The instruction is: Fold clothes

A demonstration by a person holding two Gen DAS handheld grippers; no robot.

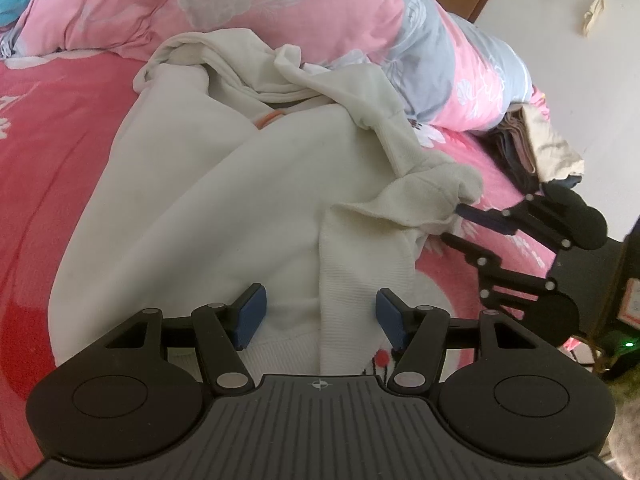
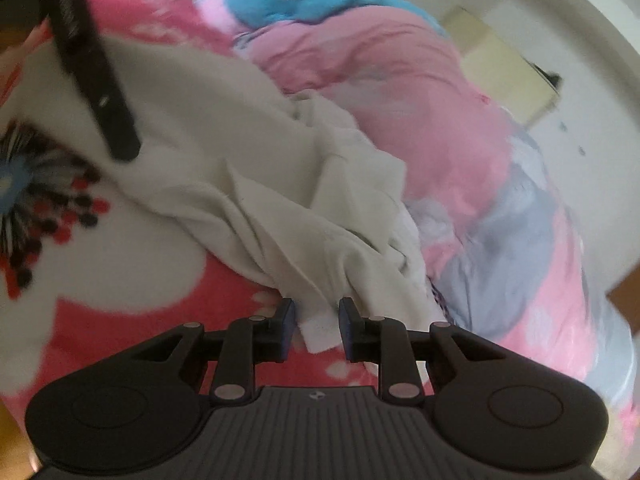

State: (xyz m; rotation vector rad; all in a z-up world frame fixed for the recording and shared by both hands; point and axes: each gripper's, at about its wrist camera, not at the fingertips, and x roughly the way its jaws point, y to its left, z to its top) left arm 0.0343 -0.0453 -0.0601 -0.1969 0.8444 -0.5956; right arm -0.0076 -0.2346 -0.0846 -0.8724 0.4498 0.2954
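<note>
Cream fabric fills most of both views: we see a pale sweatshirt (image 1: 192, 184) spread crumpled over a bed (image 1: 48, 140) covered in a bright pink sheet with white flowers. Our left tool (image 1: 318, 318) hovers low over the garment's ribbed hem, its blue pads spread wide with the cloth beneath the gap and nothing pinched. Our right tool (image 2: 317, 330) has its pads drawn in narrow around a ribbed edge of the sweatshirt (image 2: 260, 184), and a white strip of the cloth lies between them; the pads look just short of touching it, so we cannot tell whether it is truly gripped. In the left wrist view the right tool (image 1: 452, 222) reaches in from the right side and meets a bunched cuff of the garment. A pink and grey floral duvet (image 1: 280, 4) is heaped along the far side of the bed, touching the sweatshirt's upper folds. Near the wall lies a small stack of folded clothes (image 1: 536, 144).
</note>
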